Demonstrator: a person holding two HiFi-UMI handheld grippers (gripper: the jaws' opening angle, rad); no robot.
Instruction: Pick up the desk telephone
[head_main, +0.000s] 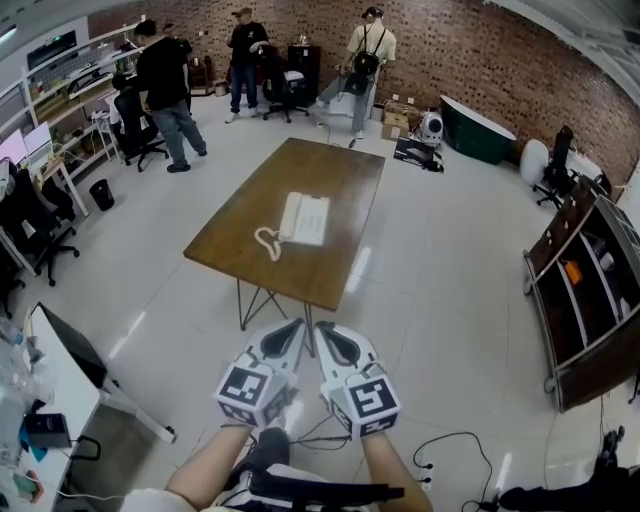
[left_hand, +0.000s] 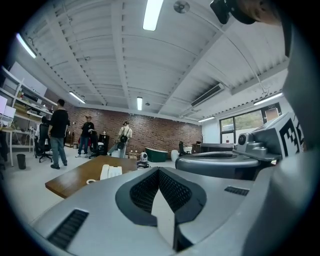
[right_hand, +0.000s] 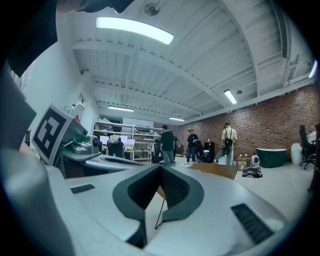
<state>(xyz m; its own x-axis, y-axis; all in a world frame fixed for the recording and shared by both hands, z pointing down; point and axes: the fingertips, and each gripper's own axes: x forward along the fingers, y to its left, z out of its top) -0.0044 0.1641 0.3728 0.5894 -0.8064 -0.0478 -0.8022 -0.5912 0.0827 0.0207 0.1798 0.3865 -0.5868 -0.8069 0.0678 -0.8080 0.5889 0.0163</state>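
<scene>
The left gripper (head_main: 296, 325) and right gripper (head_main: 323, 329) were clenched and empty, side by side, well apart from the white desk telephone (head_main: 306, 218) on the wooden desk (head_main: 335, 175).

Brown wooden table (head_main: 330, 175) on thin legs, white desk telephone (head_main: 305, 218) near its middle, coiled cord (head_main: 268, 242) alongside

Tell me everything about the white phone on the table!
The desk telephone is white, flat, roughly rectangular and looks plastic. Its handset lies in place along the left side in the head view. A curly white cord loops from its near corner onto the brown wooden table; the phone lies near its middle. Nothing else touches it.
</scene>
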